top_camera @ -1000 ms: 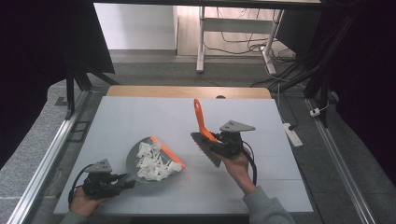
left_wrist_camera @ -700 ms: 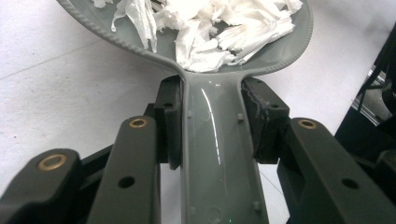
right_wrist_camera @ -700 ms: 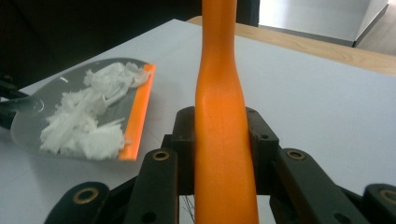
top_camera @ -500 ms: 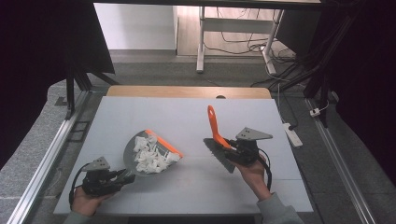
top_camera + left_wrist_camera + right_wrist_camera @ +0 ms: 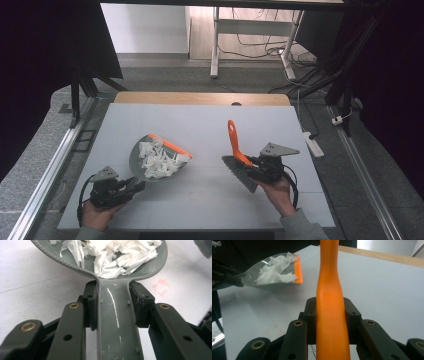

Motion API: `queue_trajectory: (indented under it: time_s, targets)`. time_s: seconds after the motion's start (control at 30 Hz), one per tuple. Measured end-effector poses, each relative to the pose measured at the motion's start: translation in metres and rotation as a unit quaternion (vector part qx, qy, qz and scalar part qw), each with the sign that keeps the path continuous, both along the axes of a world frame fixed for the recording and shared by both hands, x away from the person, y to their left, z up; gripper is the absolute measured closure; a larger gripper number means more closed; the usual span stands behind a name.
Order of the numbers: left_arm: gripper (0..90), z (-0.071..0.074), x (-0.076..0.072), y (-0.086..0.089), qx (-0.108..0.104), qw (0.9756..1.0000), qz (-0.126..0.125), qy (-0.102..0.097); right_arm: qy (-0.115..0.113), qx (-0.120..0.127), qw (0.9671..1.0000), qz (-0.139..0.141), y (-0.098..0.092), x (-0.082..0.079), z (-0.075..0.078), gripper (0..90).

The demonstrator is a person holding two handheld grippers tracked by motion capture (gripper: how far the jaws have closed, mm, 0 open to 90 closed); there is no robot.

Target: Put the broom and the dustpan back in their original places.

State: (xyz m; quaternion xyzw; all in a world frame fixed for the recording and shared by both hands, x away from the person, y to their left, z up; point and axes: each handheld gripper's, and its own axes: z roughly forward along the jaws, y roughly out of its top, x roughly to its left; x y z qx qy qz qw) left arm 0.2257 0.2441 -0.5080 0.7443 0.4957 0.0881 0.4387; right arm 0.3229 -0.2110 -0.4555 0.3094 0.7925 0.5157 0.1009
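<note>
High view, progress: the sweeping is judged done, since all the paper scraps are seen gathered in the dustpan and none is seen loose on the table; emptying the pan is judged left.
High view, brush: one brush is held well right of the dustpan by the right gripper, its orange handle pointing away from the person.
High view, left gripper: the left gripper is seen at the dustpan's near end.
Left gripper view, jaws: the jaws are closed on the grey dustpan handle; the paper heap lies in the pan beyond.
Right gripper view, jaws: the jaws are clamped on the brush handle; the dustpan is seen left of it.
Count: one dustpan, one brush, one heap of scraps, two grippers.
</note>
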Motion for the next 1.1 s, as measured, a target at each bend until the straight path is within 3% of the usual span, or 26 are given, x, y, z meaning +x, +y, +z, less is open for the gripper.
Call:
queue_trajectory:
  time_s: [0.2,0.33,0.5,0.67,0.77,1.1]
  targets:
    - [61.5,-0.003,0.005,-0.008,0.005,0.9989,0.046,0.007,0.017,0.003,0.9998,0.004,-0.005,-0.006,-0.002,70.3]
    - [61.5,-0.005,0.007,-0.011,0.005,0.9964,0.083,0.012,0.029,0.002,0.9996,-0.001,-0.009,-0.009,-0.004,70.3]
    - [61.5,-0.007,0.009,-0.012,0.006,0.9940,0.109,0.011,0.048,0.008,0.9987,-0.016,-0.015,-0.008,-0.007,70.3]
    - [61.5,-0.011,0.013,-0.012,-0.003,0.9909,0.133,0.021,0.097,0.017,0.9941,-0.045,-0.025,0.001,-0.016,70.3]
    - [61.5,-0.013,0.015,-0.012,0.000,0.9884,0.150,0.025,0.122,0.024,0.9912,-0.047,-0.028,0.008,-0.024,70.3]
    - [61.6,-0.021,0.023,-0.014,0.005,0.9820,0.185,0.036,0.165,0.006,0.9838,-0.069,-0.032,0.022,-0.039,70.3]
